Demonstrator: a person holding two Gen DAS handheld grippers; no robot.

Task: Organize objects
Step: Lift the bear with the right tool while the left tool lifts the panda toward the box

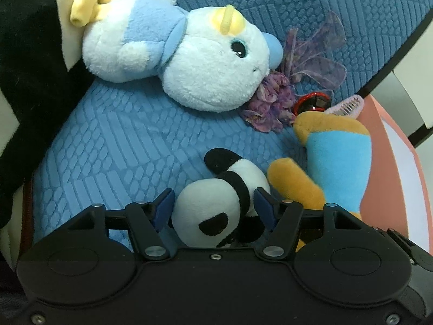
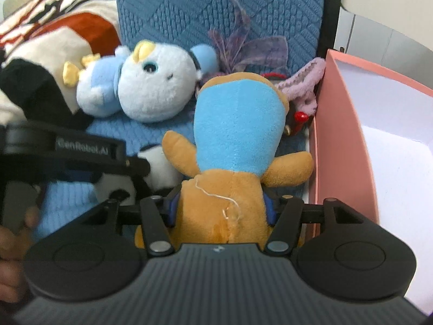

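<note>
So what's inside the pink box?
The pink box shows only bare white walls and floor. Its near end is cut off by the right gripper and the picture's edge, so that part can't be seen.

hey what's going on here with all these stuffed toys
A person is tidying plush toys off a blue cushion using two handheld grippers. The left gripper sits around a small panda plush, fingers at its sides. The right gripper is closed on an orange and blue plush, right beside an open pink box. A white and blue plush lies on the cushion.
</note>
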